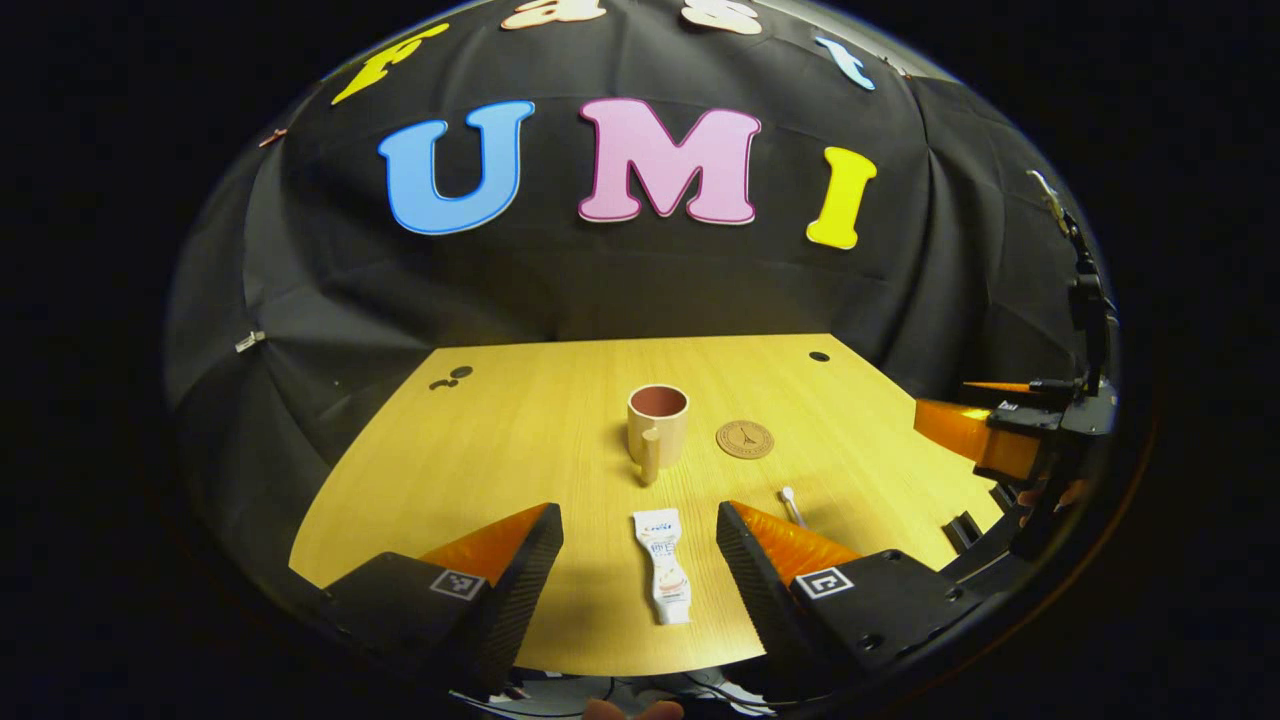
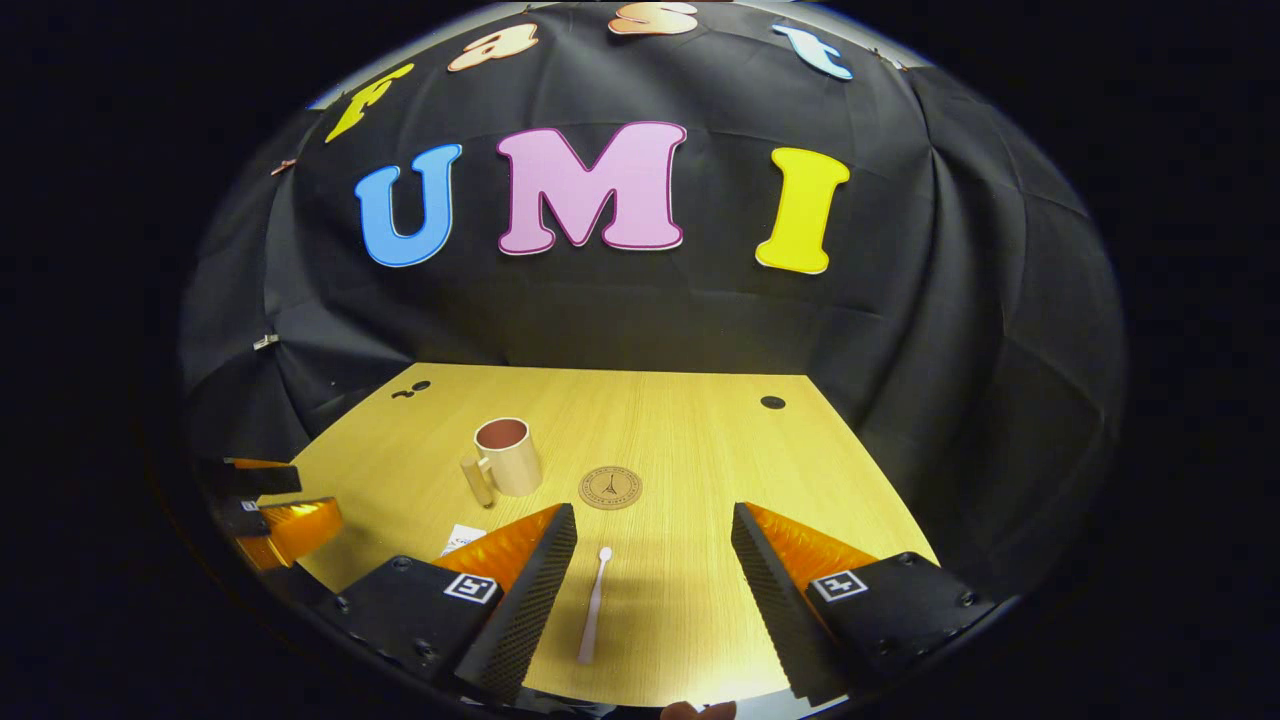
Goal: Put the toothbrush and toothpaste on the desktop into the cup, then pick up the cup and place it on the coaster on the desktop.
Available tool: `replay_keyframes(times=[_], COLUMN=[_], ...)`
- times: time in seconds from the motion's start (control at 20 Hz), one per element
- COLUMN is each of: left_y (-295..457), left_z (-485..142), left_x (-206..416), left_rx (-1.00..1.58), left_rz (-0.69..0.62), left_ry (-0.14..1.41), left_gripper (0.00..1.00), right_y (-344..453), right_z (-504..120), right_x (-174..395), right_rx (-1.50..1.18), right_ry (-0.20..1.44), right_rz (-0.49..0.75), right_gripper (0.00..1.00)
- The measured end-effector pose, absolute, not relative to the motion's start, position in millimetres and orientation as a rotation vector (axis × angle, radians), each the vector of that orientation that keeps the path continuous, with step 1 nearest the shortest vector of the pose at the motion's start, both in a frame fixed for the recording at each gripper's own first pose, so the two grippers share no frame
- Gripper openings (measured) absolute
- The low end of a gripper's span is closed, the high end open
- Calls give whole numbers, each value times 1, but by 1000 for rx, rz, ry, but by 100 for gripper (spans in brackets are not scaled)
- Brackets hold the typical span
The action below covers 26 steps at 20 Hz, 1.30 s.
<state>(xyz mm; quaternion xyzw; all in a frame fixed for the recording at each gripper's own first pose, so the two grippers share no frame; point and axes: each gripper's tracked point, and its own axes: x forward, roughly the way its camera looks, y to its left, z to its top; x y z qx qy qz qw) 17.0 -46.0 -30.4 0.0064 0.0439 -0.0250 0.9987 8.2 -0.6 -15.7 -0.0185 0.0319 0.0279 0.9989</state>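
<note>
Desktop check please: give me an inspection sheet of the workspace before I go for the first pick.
Surface: wooden desktop, with small dark holes near its far corners.
Job's things: cup upright and empty, handle facing the cameras; coaster flat beside it, apart from it; toothpaste tube lying flat; toothbrush lying flat.
Clutter: nothing seen.
Grippers: left gripper open, above the desktop's near edge, the toothpaste tube between its fingers but not gripped; right gripper open, the toothbrush lying between its fingers nearer one of them, not gripped.
Cables: some below the desktop's near edge in the left gripper view, too dark to detail.
Surroundings: black cloth wall behind the desktop.
</note>
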Motion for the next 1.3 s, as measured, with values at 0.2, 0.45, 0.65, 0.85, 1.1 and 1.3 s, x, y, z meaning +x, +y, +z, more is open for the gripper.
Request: replay_keyframes(times=[0.2,0.45,0.65,0.85,1.1,1.3], left_y=[-57,-80,-80,-68,-68,-75], left_z=[-58,-93,-122,-154,-173,-175], left_x=[47,86,111,131,146,150], left_rx=[34,60,60,71,79,62], left_rz=[-49,-74,-42,5,10,-19], left_ry=[180,308,424,529,611,623], left_gripper=[96,96,92,91,81,71], right_y=[-6,-33,-54,-70,-83,-82], right_z=[-25,-32,-36,-42,-48,-48], right_x=[17,32,39,44,49,51], right_rx=[-30,0,2,17,23,23], right_ry=[79,108,124,147,168,174], right_rz=[76,57,41,27,18,17], right_gripper=[96,97,97,97,97,96])
